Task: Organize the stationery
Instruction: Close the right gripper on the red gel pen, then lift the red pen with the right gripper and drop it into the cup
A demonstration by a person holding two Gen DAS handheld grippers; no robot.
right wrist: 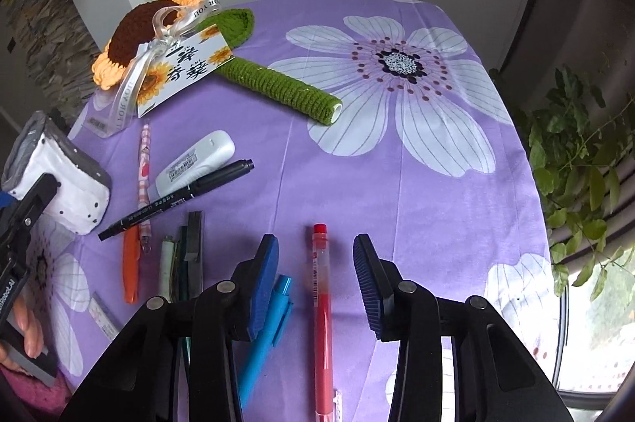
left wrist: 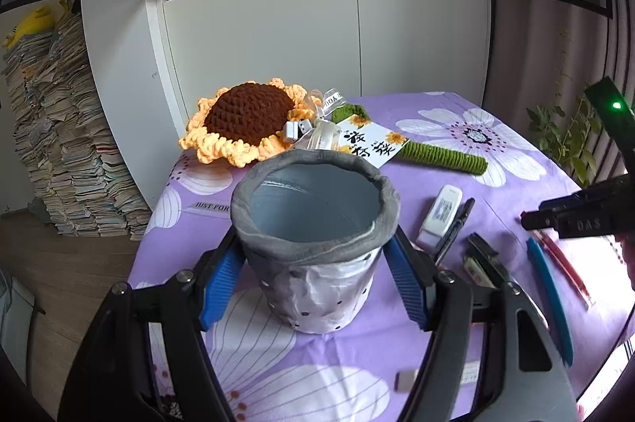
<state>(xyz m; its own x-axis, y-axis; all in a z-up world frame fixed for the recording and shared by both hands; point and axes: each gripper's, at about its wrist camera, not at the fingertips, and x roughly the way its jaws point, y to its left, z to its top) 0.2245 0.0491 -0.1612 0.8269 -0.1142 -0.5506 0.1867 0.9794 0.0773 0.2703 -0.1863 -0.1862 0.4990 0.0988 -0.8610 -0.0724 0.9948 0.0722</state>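
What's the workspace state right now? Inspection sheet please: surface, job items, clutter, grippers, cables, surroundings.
Surface: table under a purple cloth with white flower print.
Job's things: grey-rimmed white fabric pen holder, upright; red gel pen, light blue pen, black marker, orange pen, pink checked pen, white correction tape dispenser, all lying loose.
Clutter: crocheted sunflower with green stem and a printed card tied on by ribbon.
Grippers: left gripper shut on the pen holder; right gripper open, straddling the red gel pen, pads clear of it.
Cables: nothing seen.
Surroundings: white cabinet, tall stack of books, leafy plant.
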